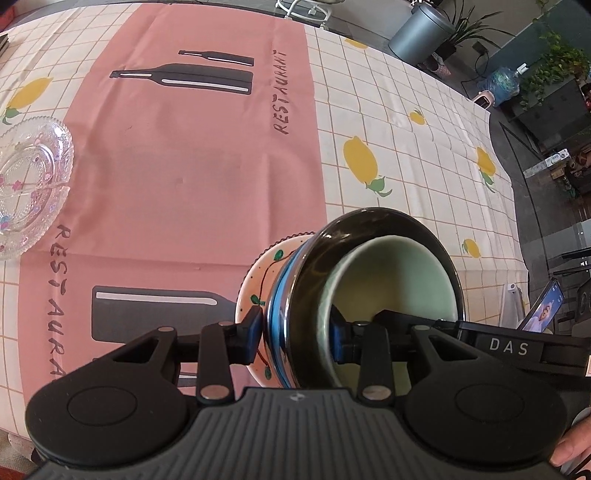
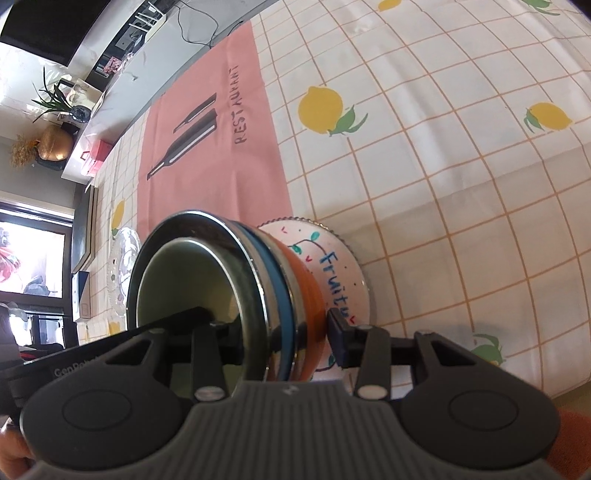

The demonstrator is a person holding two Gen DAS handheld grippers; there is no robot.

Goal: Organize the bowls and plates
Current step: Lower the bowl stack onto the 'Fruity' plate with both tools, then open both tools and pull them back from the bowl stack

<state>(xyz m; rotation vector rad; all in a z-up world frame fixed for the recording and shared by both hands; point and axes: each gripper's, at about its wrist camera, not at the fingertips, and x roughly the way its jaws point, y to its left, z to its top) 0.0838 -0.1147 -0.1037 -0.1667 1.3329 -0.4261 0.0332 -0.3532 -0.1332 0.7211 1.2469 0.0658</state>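
Item: nested bowl stack (image 1: 369,295), gripped from both sides over the painted plate (image 1: 258,280) on the bench (image 1: 406,122).

Left hand-held gripper (image 1: 295,332) is closed across the stack's wall, one finger inside the pale green bowl (image 1: 388,277); right hand-held gripper (image 2: 280,328) is likewise closed on the opposite wall. Stack sits near centre of the bench. Whether it rests on the plate cannot be told. Glass dish (image 1: 29,184) lies well apart, left. Judged step: consolidating the stack; next calls for level, matched hands, then collecting the glass dish.

Grey bin (image 1: 421,33), potted plants (image 1: 554,70), bright window (image 2: 33,254)
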